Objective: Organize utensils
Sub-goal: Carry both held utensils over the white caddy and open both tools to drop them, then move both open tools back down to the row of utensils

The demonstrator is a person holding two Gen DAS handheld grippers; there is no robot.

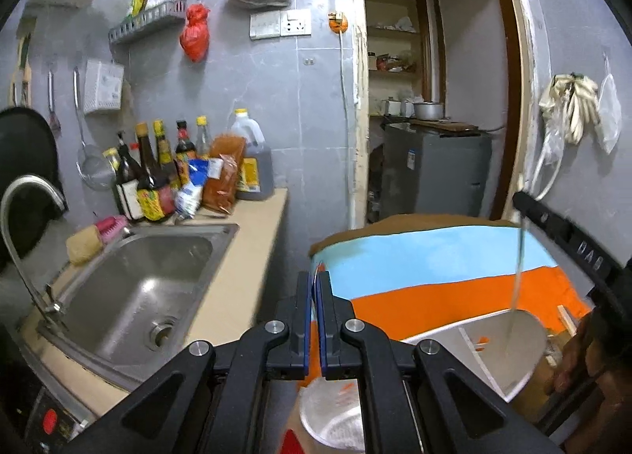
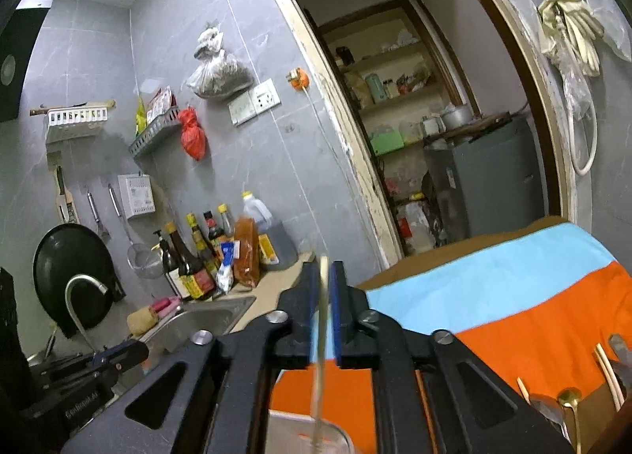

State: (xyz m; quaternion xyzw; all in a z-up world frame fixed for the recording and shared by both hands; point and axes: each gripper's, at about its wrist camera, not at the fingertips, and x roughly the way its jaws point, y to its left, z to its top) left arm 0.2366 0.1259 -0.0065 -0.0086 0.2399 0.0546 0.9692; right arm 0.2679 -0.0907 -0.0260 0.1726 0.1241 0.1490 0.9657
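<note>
My left gripper (image 1: pixel 315 280) is shut on the thin rim of a clear container (image 1: pixel 331 418) whose round body shows below the fingers. My right gripper (image 2: pixel 324 270) is shut on a pale chopstick (image 2: pixel 320 347) that hangs down into a clear glass (image 2: pixel 316 440). In the left wrist view the same chopstick (image 1: pixel 516 280) runs from the right gripper's black finger (image 1: pixel 568 241) down into a white tray (image 1: pixel 489 343). More chopsticks (image 2: pixel 608 371), a gold spoon (image 2: pixel 568 398) and other utensils lie at the lower right of the right wrist view.
A table with a blue and orange cloth (image 1: pixel 434 276) is in front. A steel sink (image 1: pixel 138 276) with tap (image 1: pixel 23 217) lies left, sauce bottles (image 1: pixel 166 169) behind it. A doorway (image 1: pixel 430 98) opens to a pantry with a grey cabinet.
</note>
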